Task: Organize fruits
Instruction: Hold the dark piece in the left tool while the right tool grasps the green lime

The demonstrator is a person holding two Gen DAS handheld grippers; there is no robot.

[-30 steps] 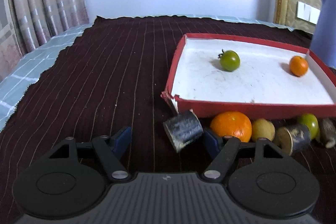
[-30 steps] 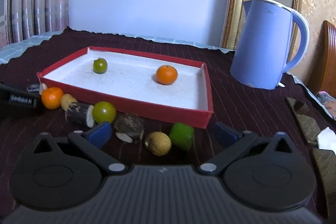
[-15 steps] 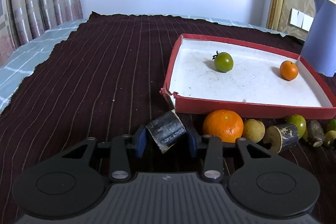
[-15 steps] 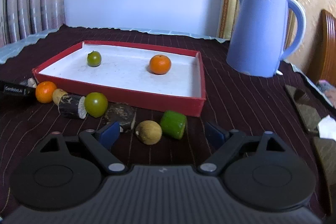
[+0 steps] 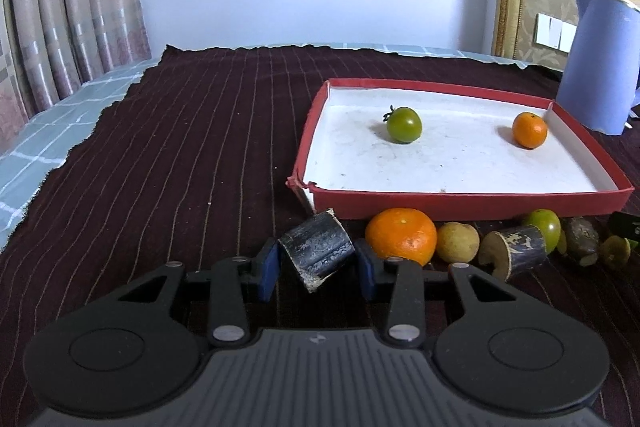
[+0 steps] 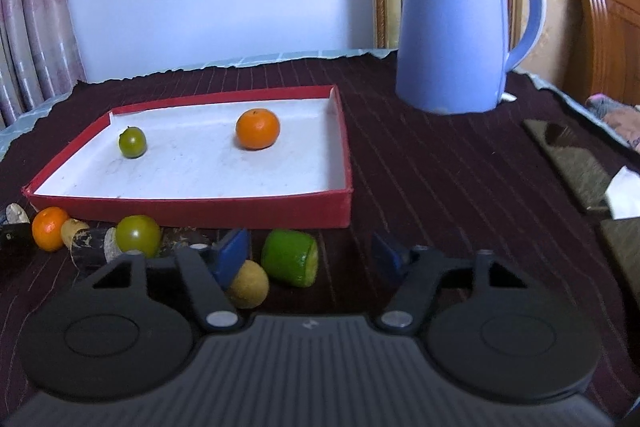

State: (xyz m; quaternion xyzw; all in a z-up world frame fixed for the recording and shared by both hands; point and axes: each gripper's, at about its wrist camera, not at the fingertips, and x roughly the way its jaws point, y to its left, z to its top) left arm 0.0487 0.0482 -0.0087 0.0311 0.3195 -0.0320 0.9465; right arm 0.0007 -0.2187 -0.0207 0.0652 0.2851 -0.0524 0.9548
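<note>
My left gripper (image 5: 317, 267) is shut on a short dark sugarcane piece (image 5: 316, 253), just in front of the near left corner of the red tray (image 5: 460, 203). A green tomato (image 5: 404, 125) and a small orange (image 5: 529, 130) lie inside on its white floor. My right gripper (image 6: 310, 257) is closing, with a cut green lime (image 6: 290, 257) between its blue pads. The pads stand apart from the lime. A yellow-brown round fruit (image 6: 248, 285) lies against the left pad.
Along the tray's front wall (image 6: 192, 215) lie an orange (image 5: 401, 235), a tan fruit (image 5: 457, 242), another cane piece (image 5: 516, 253) and a green tomato (image 6: 138, 235). A blue kettle (image 6: 452, 27) stands behind the tray on the right. Dark striped cloth (image 5: 180, 155) stretches to the left.
The left jaws closed onto the sugarcane piece and have kept hold of it. The right gripper came closer to the lime, rolled a little, and its jaws narrowed around it.
</note>
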